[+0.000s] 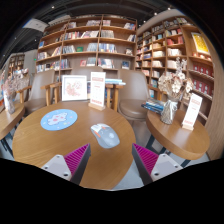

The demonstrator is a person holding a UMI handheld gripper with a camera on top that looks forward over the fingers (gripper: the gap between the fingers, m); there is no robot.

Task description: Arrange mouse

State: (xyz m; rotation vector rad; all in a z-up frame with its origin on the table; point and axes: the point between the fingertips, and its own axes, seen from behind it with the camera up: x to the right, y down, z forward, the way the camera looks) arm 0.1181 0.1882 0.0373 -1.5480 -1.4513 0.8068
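Note:
A pale grey-white mouse (105, 135) lies on the round wooden table (60, 145), just ahead of my fingers and a little inside the gap between them. My gripper (112, 160) is open, its magenta pads (76, 157) wide apart above the tabletop with nothing between them. Farther left on the same table rests a round light-blue mouse mat (58, 119), apart from the mouse.
A framed picture (74, 87) and a sign stand (97, 88) are at the table's far edge. To the right is a second wooden table (180, 135) with a card (191, 110) and flowers (172, 85). Chairs and bookshelves (95, 45) fill the back.

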